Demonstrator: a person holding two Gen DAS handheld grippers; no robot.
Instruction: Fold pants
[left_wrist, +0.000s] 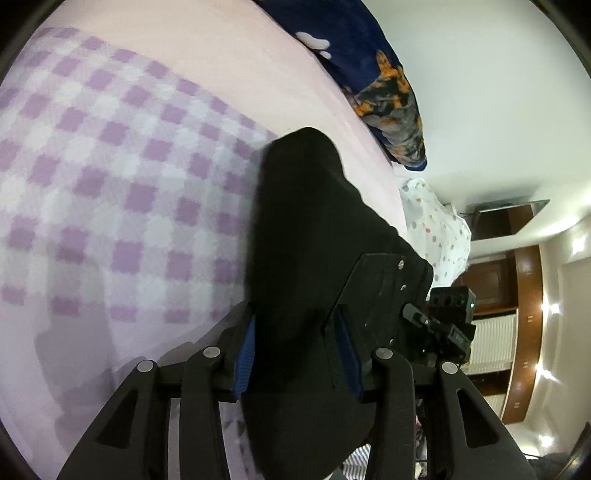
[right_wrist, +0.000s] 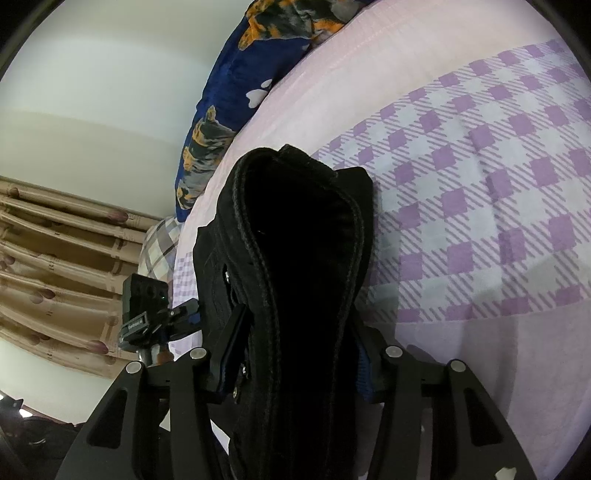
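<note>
1. Black pants (left_wrist: 310, 236) hang bunched above the bed (left_wrist: 110, 177), lifted off its purple checked cover.
2. Left gripper (left_wrist: 299, 354) is clamped on one fold of them.
3. Right gripper (right_wrist: 295, 354) pinches the stitched waistband edge (right_wrist: 266, 258).
4. A navy patterned pillow (right_wrist: 221, 110) lies behind.

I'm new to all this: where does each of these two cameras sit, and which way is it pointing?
Left wrist: sits on the left gripper, looking along its fingers, shut on the black pants, over the checked bedspread; its own black linkage fills the bottom.
Right wrist: sits on the right gripper, also shut on the pants, facing bedspread, wall and curtain.
Shared: pants, bedspread, the navy cat-print blanket; each view also catches the other gripper's device beside the pants.
</note>
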